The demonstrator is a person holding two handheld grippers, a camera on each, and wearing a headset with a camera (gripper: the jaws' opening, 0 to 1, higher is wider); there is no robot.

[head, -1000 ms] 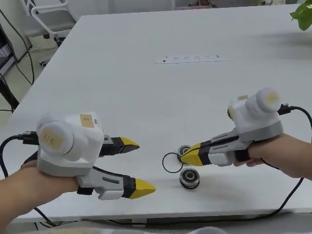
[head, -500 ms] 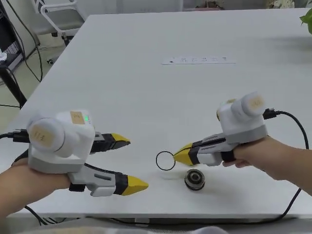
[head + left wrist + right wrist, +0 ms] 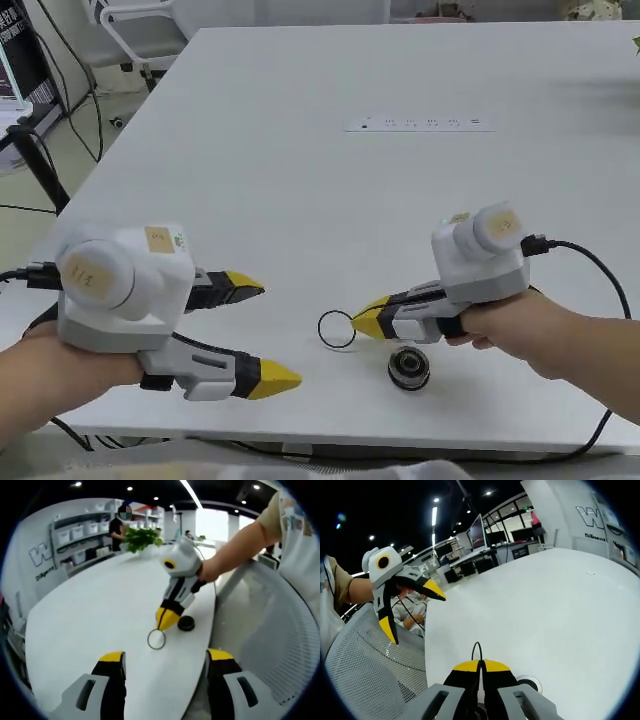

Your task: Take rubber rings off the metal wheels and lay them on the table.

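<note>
Head view: a white socket strip (image 3: 420, 124) lay flat at far centre. A white office chair (image 3: 130, 25) stood at upper left.

Left gripper view: a green potted plant (image 3: 142, 537) was noted at the far end. Wall shelving carried storage bins (image 3: 80, 532), ceiling spotlights (image 3: 130, 488) were lit, and a grey mesh chair back (image 3: 270, 630) stood at right.

Right gripper view: a monitor (image 3: 476, 532) stood on a distant desk.

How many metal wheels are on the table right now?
1: the metal wheel sits near the front edge of the table, beside the right gripper holding a rubber ring. Another may be hidden behind that gripper.
</note>
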